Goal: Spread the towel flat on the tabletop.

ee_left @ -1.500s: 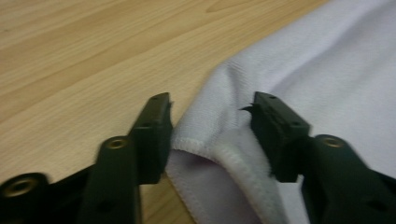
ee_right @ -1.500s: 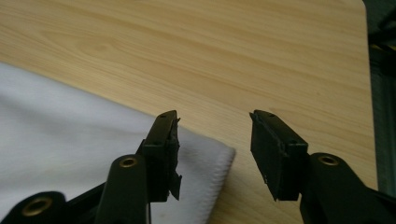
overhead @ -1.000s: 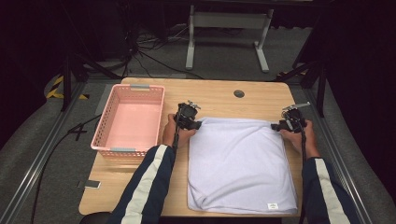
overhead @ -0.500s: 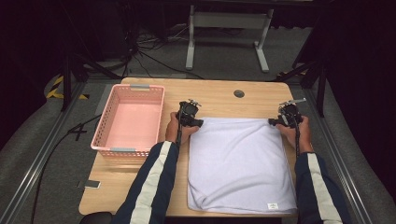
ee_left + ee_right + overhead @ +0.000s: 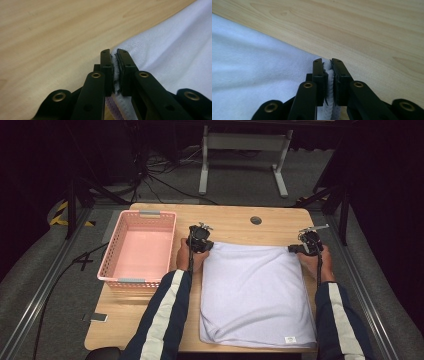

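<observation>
A pink plastic lattice basket point(image 5: 137, 247) with grey handle tabs stands on the left part of the pale wooden table point(image 5: 235, 222), and nothing lies on its floor. To its right a white folded terry towel point(image 5: 255, 295) lies flat on the wood, its long axis running from the person's edge of the table toward the far edge, with a small sewn label at the near right corner. The left gripper point(image 5: 200, 240) sits at the towel's far left corner and the right gripper point(image 5: 309, 243) at its far right corner, each in a hand with a dark, white-striped sleeve behind it. The jaws of both have just been closing, and each pair now pinches a fold of towel hem between its pads. The left gripper view brings out what the high view cannot: the black jaws of the left gripper point(image 5: 114, 56) stand nearly together with the towel's bunched white edge point(image 5: 175, 52) squeezed between them. The right gripper view shows the same for the right gripper point(image 5: 327, 64), with towel point(image 5: 254, 65) spreading off to one side and bare wood on the other.
</observation>
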### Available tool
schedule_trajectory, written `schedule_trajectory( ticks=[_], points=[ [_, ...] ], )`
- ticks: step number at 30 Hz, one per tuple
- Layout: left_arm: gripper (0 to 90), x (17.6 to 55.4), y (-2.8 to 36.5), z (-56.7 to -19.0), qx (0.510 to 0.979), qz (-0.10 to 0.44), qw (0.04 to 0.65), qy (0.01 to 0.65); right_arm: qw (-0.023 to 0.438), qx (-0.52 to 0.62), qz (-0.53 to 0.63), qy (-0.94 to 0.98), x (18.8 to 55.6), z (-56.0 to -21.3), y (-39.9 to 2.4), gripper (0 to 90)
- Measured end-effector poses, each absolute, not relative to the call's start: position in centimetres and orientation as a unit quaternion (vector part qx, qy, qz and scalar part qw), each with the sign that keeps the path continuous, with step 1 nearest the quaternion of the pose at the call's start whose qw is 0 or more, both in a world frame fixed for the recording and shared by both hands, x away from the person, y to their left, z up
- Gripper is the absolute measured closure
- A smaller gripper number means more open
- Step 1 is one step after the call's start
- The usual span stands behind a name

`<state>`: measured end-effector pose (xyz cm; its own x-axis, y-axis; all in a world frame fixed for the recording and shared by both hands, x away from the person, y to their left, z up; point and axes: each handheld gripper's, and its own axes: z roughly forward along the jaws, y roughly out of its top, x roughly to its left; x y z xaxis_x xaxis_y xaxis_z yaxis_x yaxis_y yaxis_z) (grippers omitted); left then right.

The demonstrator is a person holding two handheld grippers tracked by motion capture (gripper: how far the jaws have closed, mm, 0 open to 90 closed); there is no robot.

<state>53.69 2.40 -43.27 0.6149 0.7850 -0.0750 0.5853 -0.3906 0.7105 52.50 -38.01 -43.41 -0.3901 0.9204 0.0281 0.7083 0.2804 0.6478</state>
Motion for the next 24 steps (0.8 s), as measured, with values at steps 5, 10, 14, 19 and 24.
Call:
schedule_trajectory(
  ticks=[5,10,14,19,24],
  points=[
    [83.9,52.7,2.2,-41.1,0.829,0.154,0.367,0.394,0.201,0.494,0.345,0.772,51.5,-41.4,-38.4,82.2],
    [83.9,49.8,2.3,-38.7,0.843,0.165,0.373,0.35,0.189,0.448,0.396,0.779,49.2,-39.3,-38.6,82.2],
    [83.8,46.4,3.4,-37.4,0.853,0.166,0.387,0.309,0.18,0.404,0.419,0.793,46.6,-38.4,-38.5,82.1],
    [83.3,42.2,5.2,-37.9,0.864,0.145,0.404,0.262,0.166,0.352,0.454,0.802,42.3,-37.6,-39.1,82.1],
    [82.7,37.7,7.0,-39.3,0.871,0.15,0.413,0.219,0.136,0.283,0.47,0.825,37.0,-38.0,-40.1,81.9]
  ],
)
